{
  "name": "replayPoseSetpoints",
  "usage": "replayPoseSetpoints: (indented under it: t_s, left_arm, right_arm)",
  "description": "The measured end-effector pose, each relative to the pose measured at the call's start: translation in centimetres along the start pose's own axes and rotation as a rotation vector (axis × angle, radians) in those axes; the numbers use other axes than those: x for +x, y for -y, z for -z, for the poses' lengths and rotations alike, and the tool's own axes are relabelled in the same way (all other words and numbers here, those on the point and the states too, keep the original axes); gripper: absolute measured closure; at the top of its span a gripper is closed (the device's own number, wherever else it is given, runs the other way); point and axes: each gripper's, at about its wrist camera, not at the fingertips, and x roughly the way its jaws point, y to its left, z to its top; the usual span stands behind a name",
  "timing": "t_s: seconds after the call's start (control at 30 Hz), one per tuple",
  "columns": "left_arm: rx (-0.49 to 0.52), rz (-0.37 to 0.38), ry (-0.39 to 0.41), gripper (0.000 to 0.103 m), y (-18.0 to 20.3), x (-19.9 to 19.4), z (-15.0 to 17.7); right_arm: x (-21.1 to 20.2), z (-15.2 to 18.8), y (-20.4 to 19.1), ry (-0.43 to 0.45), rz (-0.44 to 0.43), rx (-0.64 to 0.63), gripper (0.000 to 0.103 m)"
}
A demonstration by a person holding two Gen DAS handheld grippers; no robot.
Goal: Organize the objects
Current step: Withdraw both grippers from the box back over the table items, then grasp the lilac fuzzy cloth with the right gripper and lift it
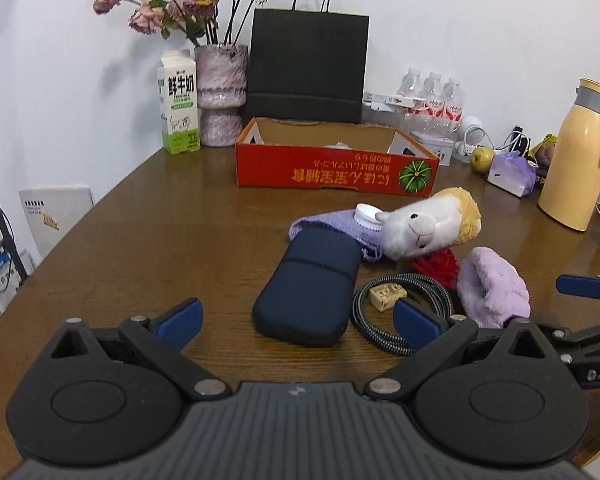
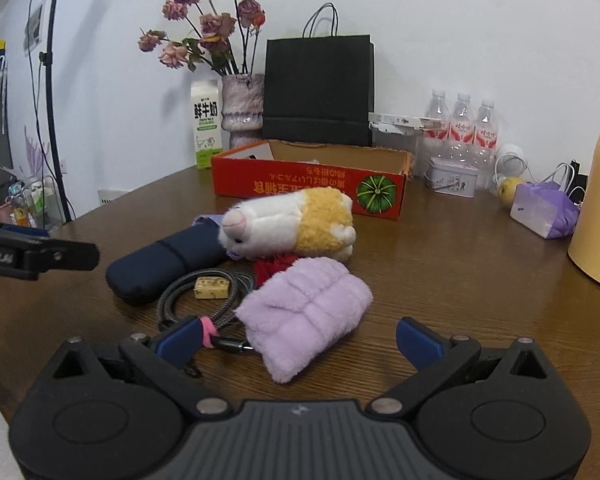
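A pile lies mid-table: a navy case (image 1: 310, 286) (image 2: 160, 258), a coiled braided cable (image 1: 400, 312) (image 2: 204, 300) with a small beige block (image 1: 387, 295) (image 2: 211, 288) on it, a white-and-tan plush animal (image 1: 428, 222) (image 2: 292, 222), a red item (image 1: 438, 266) (image 2: 272, 266), a lilac fuzzy pouch (image 1: 492, 286) (image 2: 308, 312) and a purple knit piece (image 1: 332, 224). Behind stands an open red cardboard box (image 1: 332, 168) (image 2: 308, 186). My left gripper (image 1: 298, 322) is open just short of the case. My right gripper (image 2: 298, 342) is open around the pouch's near end.
Along the wall stand a milk carton (image 1: 179, 104), a vase of dried roses (image 1: 221, 94), a black paper bag (image 1: 306, 68), water bottles (image 1: 434, 98), a tin (image 2: 452, 178) and a yellow thermos (image 1: 578, 156). A purple packet (image 2: 544, 208) and a pear (image 1: 482, 159) lie right.
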Motion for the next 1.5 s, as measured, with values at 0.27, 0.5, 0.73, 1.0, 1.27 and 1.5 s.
replayPoseSetpoints:
  t_s: [0.27,0.5,0.73,1.0,1.27,1.5]
  left_arm:
    - [-0.006,-0.018,-0.023,0.000,0.6,0.5,0.4]
    - [0.001,-0.018,-0.053,0.000,1.7,1.2,0.7]
    - [0.012,0.009,-0.094,0.000,3.2,2.4,0.7]
    - [0.010,0.049,-0.155,0.000,5.6,4.1,0.4]
    - [-0.040,0.035,-0.202,0.000,7.4,6.4,0.0]
    - [-0.070,-0.032,-0.223,0.000,9.1,8.3,-0.1]
  right_arm:
    - [2.7,-0.6,0.7,-0.007,0.025,-0.007,0.002]
    - [5.5,-1.1,1.7,-0.060,-0.031,0.026,0.019]
    - [5.7,-0.6,2.9,-0.063,-0.078,0.047,0.058]
    - [4.2,-0.3,3.9,0.001,-0.060,0.024,0.077]
    - [2.5,-0.1,4.9,0.097,0.003,0.020,0.077]
    - [1.5,0.1,5.5,0.160,0.038,0.046,0.077]
